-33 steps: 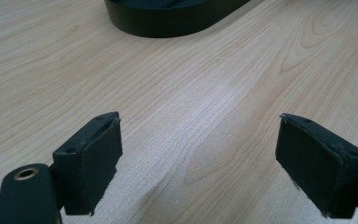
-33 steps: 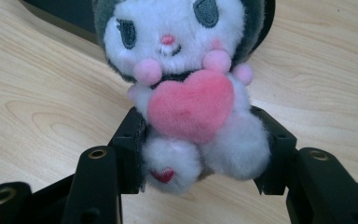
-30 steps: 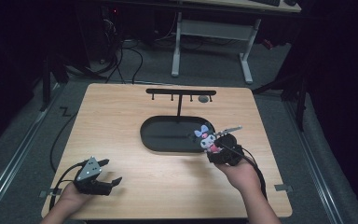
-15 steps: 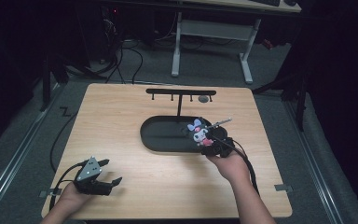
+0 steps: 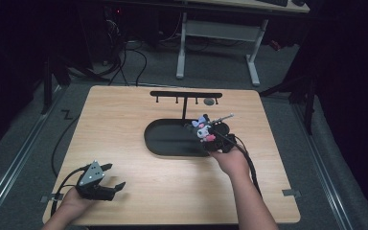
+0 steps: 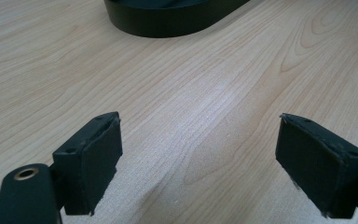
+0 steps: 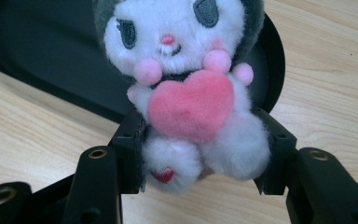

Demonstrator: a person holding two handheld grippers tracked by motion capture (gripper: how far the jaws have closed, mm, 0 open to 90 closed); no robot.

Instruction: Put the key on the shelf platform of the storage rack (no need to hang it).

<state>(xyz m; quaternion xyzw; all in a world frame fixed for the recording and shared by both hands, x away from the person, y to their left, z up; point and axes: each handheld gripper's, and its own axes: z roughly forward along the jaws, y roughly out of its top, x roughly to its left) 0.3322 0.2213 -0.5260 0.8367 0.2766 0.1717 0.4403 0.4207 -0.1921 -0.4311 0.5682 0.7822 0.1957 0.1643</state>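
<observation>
Near left corner of the table [image 5: 139,124]: left gripper [image 5: 113,178] held low in the person's left hand [image 5: 72,207], grey plate on top, cable looping off to the left. In the left gripper view its jaws stand wide apart w/ nothing but bare wood between them; dark tray edge [image 6: 177,21] shows well ahead of them, apart from the jaws

Right of centre, a bit farther in: right hand [image 5: 231,160] comes up from the near edge w/ the right gripper [image 5: 210,141], cable trailing back along the forearm. Jaws are closed onto a plush toy [image 5: 203,128], pads pressing its lower body from both sides. In the right gripper view the toy [image 7: 191,93] faces the camera: white face, grey hood, pink heart held at its chest, small red heart on one foot. It sits upright in the jaws, over the near right rim of the tray [image 7: 42,51]. Can't tell if its feet touch the tray or table. A thin metal chain w/ a clip [image 5: 223,117] sticks out from the toy's head toward the far right

Centre: black oval tray [image 5: 165,139], flat on the wood

Farther in: black T-shaped rack [image 5: 186,96], post rising from the tray's far edge, crossbar w/ short pegs hanging down. Small grey round thing [image 5: 210,101] lies on the table just under the crossbar's right end; too small to tell what it is

Beyond the table: floor, cables, white desk legs [image 5: 181,48], rest is dark
</observation>
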